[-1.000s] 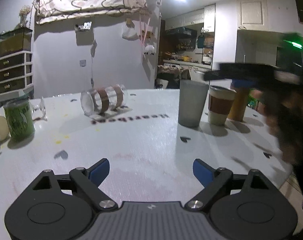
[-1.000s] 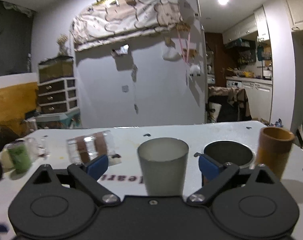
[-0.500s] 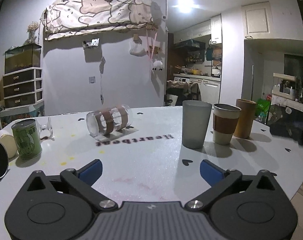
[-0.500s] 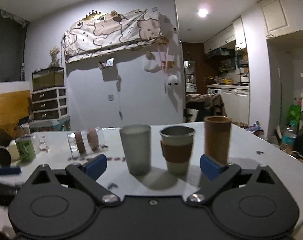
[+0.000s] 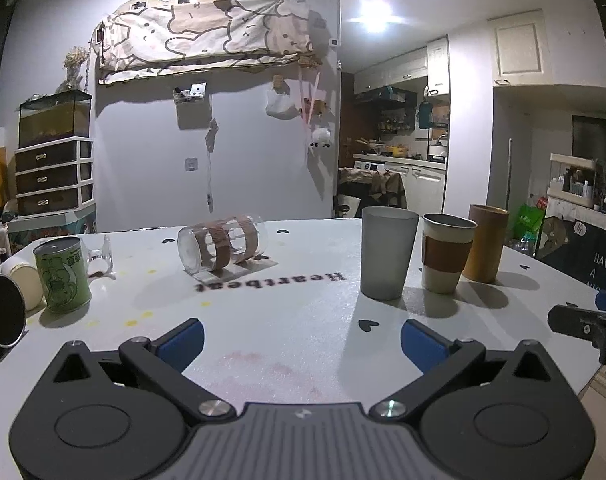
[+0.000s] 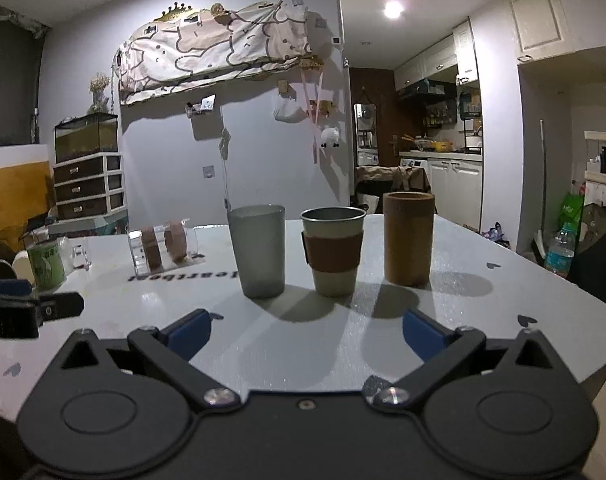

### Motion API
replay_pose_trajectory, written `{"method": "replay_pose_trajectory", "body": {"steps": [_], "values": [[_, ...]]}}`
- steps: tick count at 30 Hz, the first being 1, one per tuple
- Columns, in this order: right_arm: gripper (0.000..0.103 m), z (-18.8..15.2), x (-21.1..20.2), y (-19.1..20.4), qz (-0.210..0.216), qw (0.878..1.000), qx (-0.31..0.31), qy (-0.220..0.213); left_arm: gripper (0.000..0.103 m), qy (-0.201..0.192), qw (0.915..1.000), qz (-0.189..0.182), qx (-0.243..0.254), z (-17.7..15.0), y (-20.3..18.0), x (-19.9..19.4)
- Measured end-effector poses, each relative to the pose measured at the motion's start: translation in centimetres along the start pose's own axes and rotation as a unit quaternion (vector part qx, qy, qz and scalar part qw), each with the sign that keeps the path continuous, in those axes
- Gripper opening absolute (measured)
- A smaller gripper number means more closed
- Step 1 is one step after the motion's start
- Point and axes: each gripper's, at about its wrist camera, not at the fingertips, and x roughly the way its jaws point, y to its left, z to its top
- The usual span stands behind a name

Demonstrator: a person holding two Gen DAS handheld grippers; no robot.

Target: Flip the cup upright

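Observation:
A clear cup with two brown bands (image 5: pixel 222 248) lies on its side on the white table (image 5: pixel 287 320), beyond and a little left of my left gripper (image 5: pixel 301 339), which is open and empty. The cup also shows at the left in the right wrist view (image 6: pixel 162 249). My right gripper (image 6: pixel 306 336) is open and empty, facing three upright cups: grey (image 6: pixel 257 250), cream with a brown sleeve (image 6: pixel 333 250), and brown (image 6: pixel 408 238). Each gripper shows at the edge of the other's view, the right one (image 5: pixel 583 326) and the left one (image 6: pixel 23 312).
At the table's left stand a green printed can (image 5: pixel 62 274), a small clear glass (image 5: pixel 99 258), a cream cup (image 5: pixel 21 284) and a dark-mouthed metal cup on its side (image 5: pixel 1 314). The table's right edge (image 5: pixel 591 376) is close. "Heartbeat" is printed mid-table (image 5: pixel 271 282).
Both grippers have drawn back toward the table's near edge and settled. The right gripper has left the grey cup, which now stands far ahead of it. No cup has moved.

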Motion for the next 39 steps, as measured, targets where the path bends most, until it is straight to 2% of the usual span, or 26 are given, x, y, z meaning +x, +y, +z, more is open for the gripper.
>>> {"method": "replay_pose_trajectory", "body": {"steps": [39], "values": [[0.103,-0.05,-0.13,0.22,-0.005,1.0,-0.003,0.003,0.103,-0.003,1.0,0.007,0.007,0.2,-0.26,-0.35]]}}
